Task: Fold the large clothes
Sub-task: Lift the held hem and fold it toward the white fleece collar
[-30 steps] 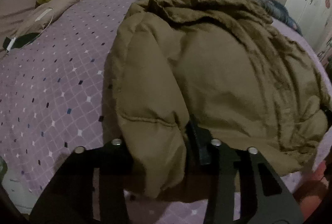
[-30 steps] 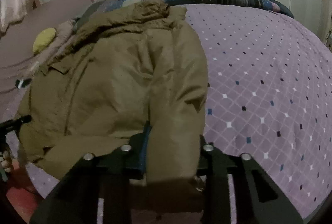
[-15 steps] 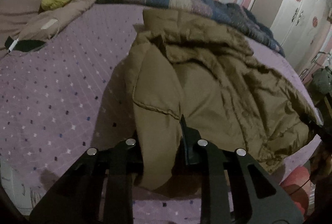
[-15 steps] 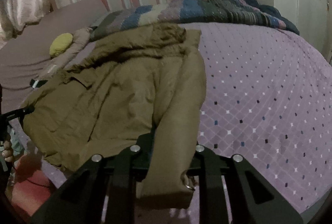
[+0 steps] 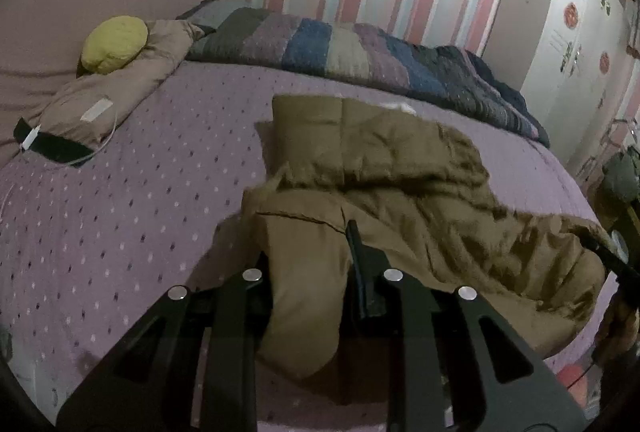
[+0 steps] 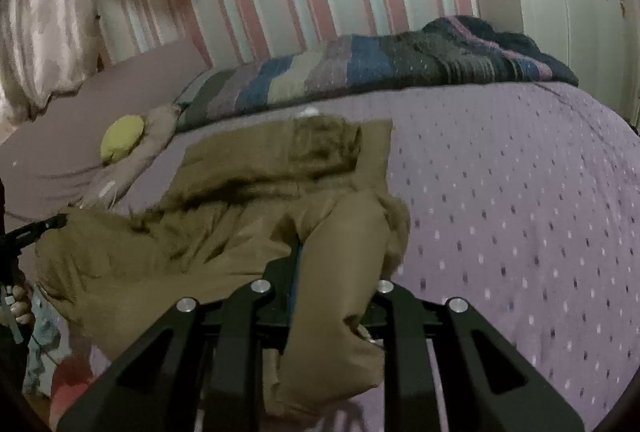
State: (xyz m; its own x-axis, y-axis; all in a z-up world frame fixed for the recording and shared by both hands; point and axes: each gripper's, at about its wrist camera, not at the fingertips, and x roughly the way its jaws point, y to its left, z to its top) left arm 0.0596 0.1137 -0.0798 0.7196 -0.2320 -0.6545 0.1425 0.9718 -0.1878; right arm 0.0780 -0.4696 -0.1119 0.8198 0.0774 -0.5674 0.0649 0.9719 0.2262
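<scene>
Matt cloth jacket (image 5: pixel 400 168), seemingly quilted bedspread (image 5: pixel 160 168)

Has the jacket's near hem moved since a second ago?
Yes. The jacket hem is lifted toward the striped blanket, baring more bedspread, gripped by both claws.

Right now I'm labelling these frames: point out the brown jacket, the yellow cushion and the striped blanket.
brown jacket (image 5: pixel 400 168), left wrist view, crumpled body.
yellow cushion (image 5: pixel 114 42), left wrist view, its middle.
striped blanket (image 6: pixel 360 66), right wrist view, blue band.

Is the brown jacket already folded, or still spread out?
Neither fully: the brown jacket is rumpled, its near end raised off the purple bedspread, one part clamped in each gripper.
</scene>
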